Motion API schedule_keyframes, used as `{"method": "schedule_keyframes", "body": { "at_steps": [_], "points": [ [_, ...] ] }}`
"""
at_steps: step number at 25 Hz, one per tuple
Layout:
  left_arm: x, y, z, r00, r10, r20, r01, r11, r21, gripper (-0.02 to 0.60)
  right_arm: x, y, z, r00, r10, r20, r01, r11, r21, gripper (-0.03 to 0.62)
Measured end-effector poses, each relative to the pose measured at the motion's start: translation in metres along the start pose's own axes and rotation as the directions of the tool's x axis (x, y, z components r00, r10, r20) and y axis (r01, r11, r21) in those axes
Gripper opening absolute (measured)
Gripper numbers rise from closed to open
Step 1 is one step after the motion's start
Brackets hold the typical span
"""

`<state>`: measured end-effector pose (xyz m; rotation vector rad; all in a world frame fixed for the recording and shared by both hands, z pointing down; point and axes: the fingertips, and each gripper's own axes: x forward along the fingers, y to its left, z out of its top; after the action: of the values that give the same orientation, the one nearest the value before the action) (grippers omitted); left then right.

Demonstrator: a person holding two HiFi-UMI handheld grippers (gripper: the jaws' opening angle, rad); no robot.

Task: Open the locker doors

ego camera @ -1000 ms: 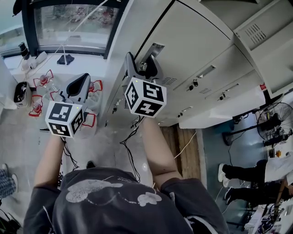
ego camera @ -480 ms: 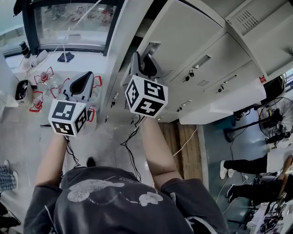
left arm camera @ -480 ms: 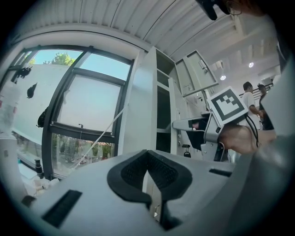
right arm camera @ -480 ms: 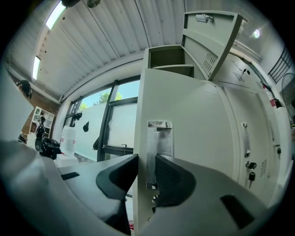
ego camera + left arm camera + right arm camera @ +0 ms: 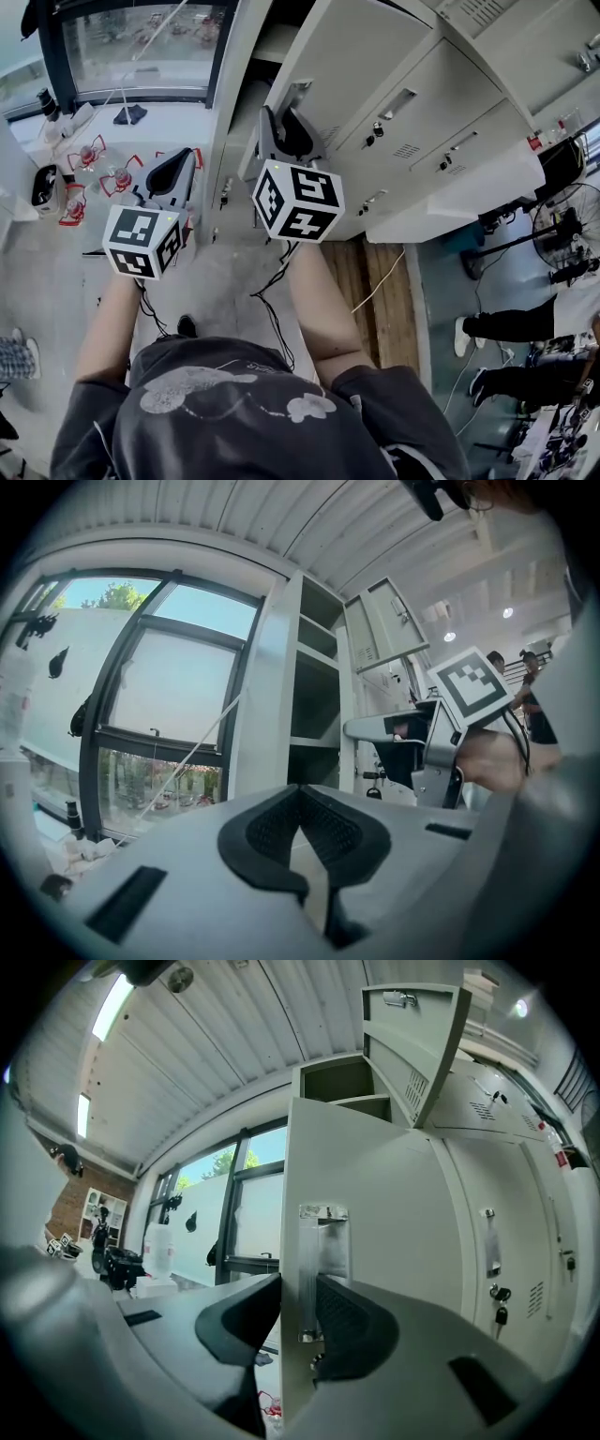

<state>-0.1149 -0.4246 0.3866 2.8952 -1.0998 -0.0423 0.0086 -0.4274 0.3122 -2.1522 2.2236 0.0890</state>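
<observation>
Large window (image 5: 141, 42), standing fan (image 5: 574, 223) (far right), cables (image 5: 269, 309) on floor (image 5: 220, 281)

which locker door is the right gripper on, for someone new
Start at the grey lockers by the window. In the column nearest the window, one door stands ajar, its metal handle between the right gripper's fingers, which have just closed on it. The doors to its right are shut.

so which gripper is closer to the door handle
Right. The right gripper has just closed its jaws on the door edge, right at the handle. The left gripper is shut on nothing, off to the side, toward the window.
</observation>
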Motion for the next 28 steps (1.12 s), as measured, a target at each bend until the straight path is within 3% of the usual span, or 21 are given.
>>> {"method": "schedule_keyframes", "body": {
  "at_steps": [8, 15, 28],
  "points": [
    [-0.002, -0.027, 0.003, 1.0, 0.007, 0.002, -0.007, 1.0, 0.008, 0.009, -0.023, -0.007, 0.002, 0.998, 0.058, -0.016, -0.058, 0.998, -0.029, 0.134],
    [-0.005, -0.045, 0.003, 1.0, 0.027, 0.002, -0.027, 1.0, 0.009, 0.009, -0.042, -0.018, 0.004, 0.998, 0.06, -0.007, -0.06, 0.996, -0.066, 0.193],
    [0.003, -0.093, 0.006, 1.0, 0.019, 0.0, -0.019, 1.0, 0.017, 0.009, -0.093, -0.039, 0.01, 0.994, 0.112, 0.011, -0.11, 0.985, -0.132, 0.181]
  ]
}}
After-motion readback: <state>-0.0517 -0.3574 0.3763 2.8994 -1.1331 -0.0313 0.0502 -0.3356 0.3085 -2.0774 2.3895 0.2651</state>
